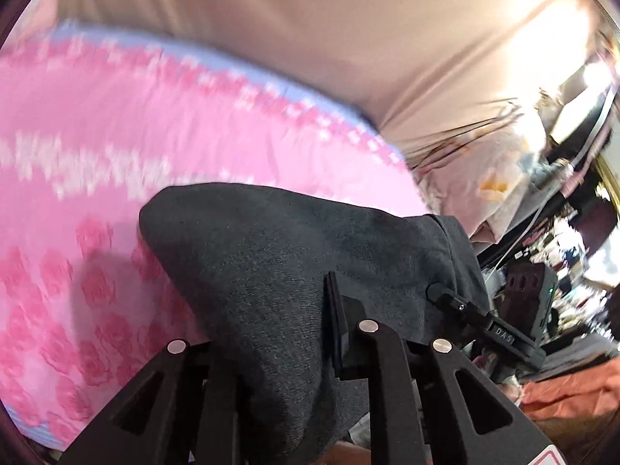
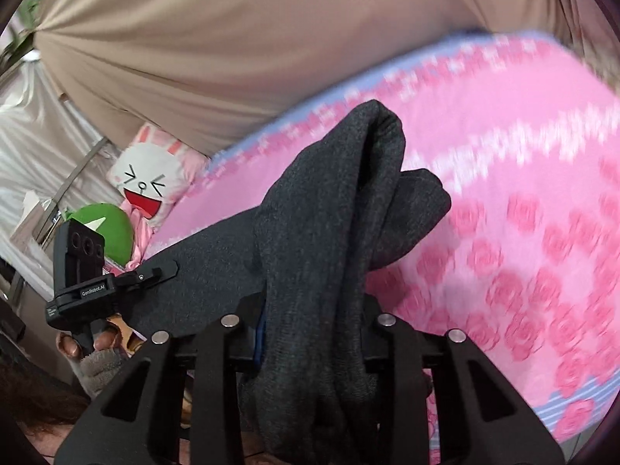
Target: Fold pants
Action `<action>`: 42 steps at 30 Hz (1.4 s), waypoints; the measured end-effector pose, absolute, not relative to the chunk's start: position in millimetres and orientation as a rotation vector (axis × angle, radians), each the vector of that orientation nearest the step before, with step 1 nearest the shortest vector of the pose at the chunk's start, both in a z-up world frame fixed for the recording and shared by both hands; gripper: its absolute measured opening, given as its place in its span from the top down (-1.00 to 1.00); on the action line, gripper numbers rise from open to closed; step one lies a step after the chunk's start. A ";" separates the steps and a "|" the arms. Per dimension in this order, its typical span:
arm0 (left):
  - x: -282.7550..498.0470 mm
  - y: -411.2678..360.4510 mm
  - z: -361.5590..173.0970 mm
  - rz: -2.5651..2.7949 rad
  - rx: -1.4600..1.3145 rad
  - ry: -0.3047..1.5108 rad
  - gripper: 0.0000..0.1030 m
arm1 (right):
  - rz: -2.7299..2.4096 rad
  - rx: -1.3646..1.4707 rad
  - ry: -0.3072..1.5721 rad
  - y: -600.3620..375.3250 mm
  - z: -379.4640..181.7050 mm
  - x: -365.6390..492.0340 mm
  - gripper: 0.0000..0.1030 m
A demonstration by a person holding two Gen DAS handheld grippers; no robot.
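Grey pants (image 1: pixel 271 271) hang between your grippers – left gripper (image 1: pixel 290 348) and right gripper (image 2: pixel 314 333) both pinch them, long axis spanning across.

The dark grey knit pants (image 2: pixel 329 232) hang between both hand-held grippers above the pink rose-printed bedspread (image 2: pixel 523 232). At the bed's left edge sit the white rabbit-face cushion (image 2: pixel 149 182) and, before it, the green plush toy (image 2: pixel 116 232); beige curtain (image 2: pixel 232 38) behind.

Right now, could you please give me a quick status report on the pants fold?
Left hand-held gripper and right hand-held gripper both shut on dark grey pants. Pants bunched, lifted over pink bedspread. Nothing in the way.
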State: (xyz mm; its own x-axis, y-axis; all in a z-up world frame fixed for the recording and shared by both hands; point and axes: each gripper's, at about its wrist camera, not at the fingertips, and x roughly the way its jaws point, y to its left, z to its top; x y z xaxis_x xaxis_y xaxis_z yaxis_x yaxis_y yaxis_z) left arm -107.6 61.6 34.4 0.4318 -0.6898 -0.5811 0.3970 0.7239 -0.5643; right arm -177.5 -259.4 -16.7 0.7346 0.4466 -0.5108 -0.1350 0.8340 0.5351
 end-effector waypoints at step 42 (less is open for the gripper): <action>48.5 15.2 216.0 -0.520 -0.034 0.205 0.73 | 0.327 0.314 0.115 -274.7 154.0 10.0 0.40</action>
State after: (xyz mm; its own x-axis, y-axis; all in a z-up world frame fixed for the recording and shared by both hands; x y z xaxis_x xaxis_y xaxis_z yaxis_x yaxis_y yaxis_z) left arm 48.5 15.2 216.0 0.8477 -0.4968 -0.1859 0.4901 0.8676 -0.0837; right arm 10.0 -274.7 154.0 0.9409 0.3332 -0.0602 -0.2979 0.8990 0.3210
